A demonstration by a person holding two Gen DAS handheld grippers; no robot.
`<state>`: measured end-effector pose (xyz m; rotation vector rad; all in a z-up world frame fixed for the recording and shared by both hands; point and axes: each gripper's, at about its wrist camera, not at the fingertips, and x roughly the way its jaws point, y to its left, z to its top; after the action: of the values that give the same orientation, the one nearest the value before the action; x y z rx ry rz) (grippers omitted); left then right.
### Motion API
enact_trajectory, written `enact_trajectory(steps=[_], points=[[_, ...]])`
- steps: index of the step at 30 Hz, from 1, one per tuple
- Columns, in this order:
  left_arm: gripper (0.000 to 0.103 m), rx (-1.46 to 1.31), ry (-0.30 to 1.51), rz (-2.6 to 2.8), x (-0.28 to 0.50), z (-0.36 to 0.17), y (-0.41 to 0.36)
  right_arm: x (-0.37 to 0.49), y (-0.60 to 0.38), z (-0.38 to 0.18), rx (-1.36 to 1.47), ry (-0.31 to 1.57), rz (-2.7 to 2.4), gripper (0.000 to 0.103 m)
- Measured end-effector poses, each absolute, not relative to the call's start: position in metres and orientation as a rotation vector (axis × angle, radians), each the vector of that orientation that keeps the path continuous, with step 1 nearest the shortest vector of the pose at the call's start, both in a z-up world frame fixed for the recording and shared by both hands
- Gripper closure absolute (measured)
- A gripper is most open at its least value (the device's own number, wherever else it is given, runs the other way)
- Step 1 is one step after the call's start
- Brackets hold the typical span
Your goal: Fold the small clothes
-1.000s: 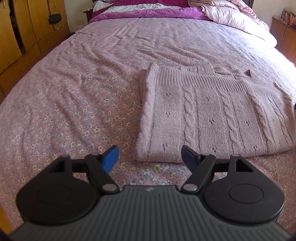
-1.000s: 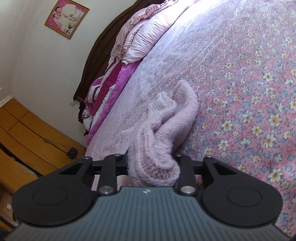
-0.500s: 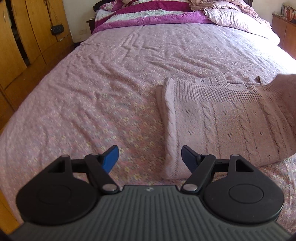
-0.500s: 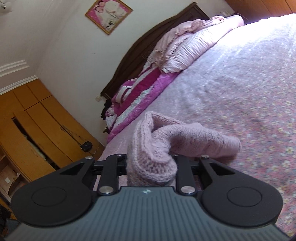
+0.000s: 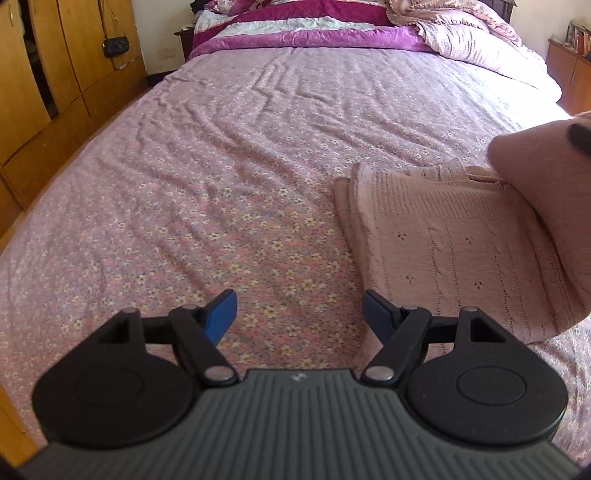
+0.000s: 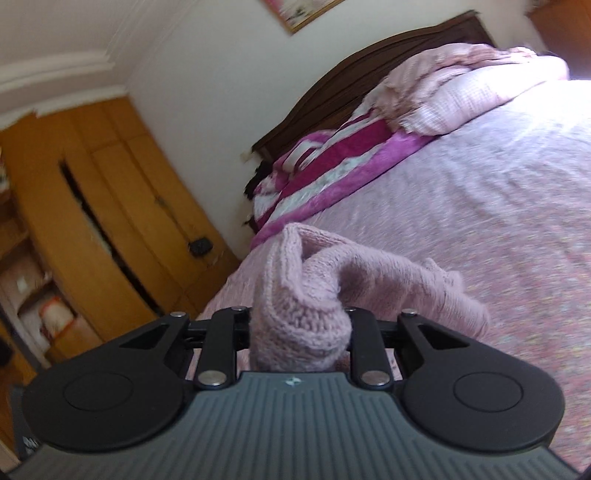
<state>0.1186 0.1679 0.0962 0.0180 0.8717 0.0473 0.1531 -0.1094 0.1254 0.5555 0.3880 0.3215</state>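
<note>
A pale pink cable-knit sweater lies on the flowered bedspread at the right of the left wrist view. Its right side is lifted into a raised fold that hangs over the flat part. My left gripper is open and empty, low over the bedspread just left of the sweater's near left corner. My right gripper is shut on a bunched edge of the sweater and holds it up above the bed. Its fingertips are hidden by the knit.
Folded magenta and white blankets and pink pillows lie at the head of the bed. Wooden wardrobes stand along the left side. A dark headboard backs the bed. A wooden cabinet stands at the far right.
My right gripper has lifted the sweater's edge higher and swung it leftward over the flat part. The left gripper has drifted left, so the sweater sits further right in its view.
</note>
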Motion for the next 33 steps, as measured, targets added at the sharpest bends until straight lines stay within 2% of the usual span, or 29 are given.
enact_trajectory(steps=[6, 13, 18, 20, 22, 25, 33], points=[[0.027, -0.002, 0.871, 0.07, 0.117, 0.096, 0.185, 0.163, -0.042, 0.105, 0.504, 0.473, 0.386, 0.077], [0.027, -0.043, 0.838, 0.056, 0.118, 0.094, 0.198, 0.166, 0.028, 0.077, 0.3, 0.59, 0.416, 0.075], [0.027, -0.064, 0.765, -0.015, 0.121, 0.101, 0.192, 0.161, 0.047, 0.06, 0.263, 0.651, 0.457, 0.066], [0.027, -0.082, 0.742, -0.056, 0.126, 0.105, 0.186, 0.158, 0.051, 0.058, 0.257, 0.647, 0.461, 0.059], [0.027, -0.097, 0.72, -0.097, 0.13, 0.108, 0.18, 0.153, 0.053, 0.062, 0.25, 0.649, 0.479, 0.047], [0.027, -0.106, 0.702, -0.151, 0.137, 0.112, 0.168, 0.142, 0.05, 0.071, 0.23, 0.65, 0.521, 0.04], [0.027, 0.023, 0.679, -0.216, 0.14, 0.116, 0.122, 0.085, 0.0, 0.096, 0.226, 0.613, 0.535, 0.032]])
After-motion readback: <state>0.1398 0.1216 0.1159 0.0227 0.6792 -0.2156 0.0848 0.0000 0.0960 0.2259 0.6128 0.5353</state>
